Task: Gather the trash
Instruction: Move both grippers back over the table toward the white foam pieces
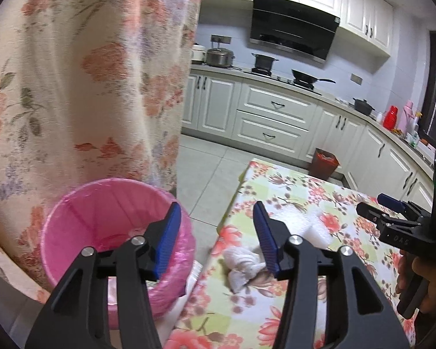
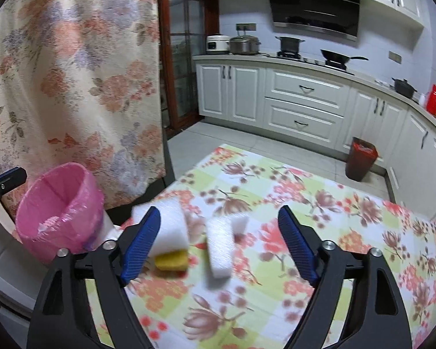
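A pink bin with a pink liner (image 1: 113,232) stands on the floor left of the table; it also shows in the right wrist view (image 2: 58,209). My left gripper (image 1: 218,235) is open and empty, between the bin and the table's left edge. A crumpled white tissue (image 1: 241,264) and white foam pieces (image 1: 308,224) lie on the floral tablecloth (image 1: 290,305). My right gripper (image 2: 219,244) is open and empty above a white foam block (image 2: 219,250), with a yellow piece (image 2: 171,260) under larger white foam (image 2: 168,221) by its left finger.
A floral curtain (image 1: 87,72) hangs behind the bin. White kitchen cabinets (image 2: 305,104) with pots on the counter line the back. A dark red bin (image 2: 360,163) stands on the tiled floor by the cabinets. My right gripper also shows at the left wrist view's right edge (image 1: 392,212).
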Action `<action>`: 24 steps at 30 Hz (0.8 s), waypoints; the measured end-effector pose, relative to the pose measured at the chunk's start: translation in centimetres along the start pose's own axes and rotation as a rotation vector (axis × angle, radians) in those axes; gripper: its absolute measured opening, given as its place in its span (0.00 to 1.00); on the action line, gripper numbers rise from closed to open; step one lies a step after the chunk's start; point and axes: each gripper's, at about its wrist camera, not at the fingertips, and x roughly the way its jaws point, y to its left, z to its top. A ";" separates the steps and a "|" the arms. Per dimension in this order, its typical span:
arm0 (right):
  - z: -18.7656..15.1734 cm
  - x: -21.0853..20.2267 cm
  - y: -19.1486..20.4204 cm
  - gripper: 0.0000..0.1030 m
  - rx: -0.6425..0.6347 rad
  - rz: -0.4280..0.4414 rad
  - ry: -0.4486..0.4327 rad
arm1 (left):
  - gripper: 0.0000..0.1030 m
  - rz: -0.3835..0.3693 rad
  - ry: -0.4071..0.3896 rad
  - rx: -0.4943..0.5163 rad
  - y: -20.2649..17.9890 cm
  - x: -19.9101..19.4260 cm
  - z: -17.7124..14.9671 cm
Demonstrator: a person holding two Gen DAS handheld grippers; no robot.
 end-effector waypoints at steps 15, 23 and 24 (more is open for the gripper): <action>-3.3 3.4 -1.5 0.78 -0.014 -0.028 0.074 | 0.71 -0.110 0.093 0.095 -4.8 6.3 -1.5; -4.4 6.0 -1.0 0.78 -0.020 0.000 0.114 | 0.71 -0.127 0.148 0.118 -5.7 9.5 -2.6; -4.4 6.3 -1.0 0.78 -0.022 0.002 0.119 | 0.71 -0.129 0.152 0.119 -5.7 9.8 -2.6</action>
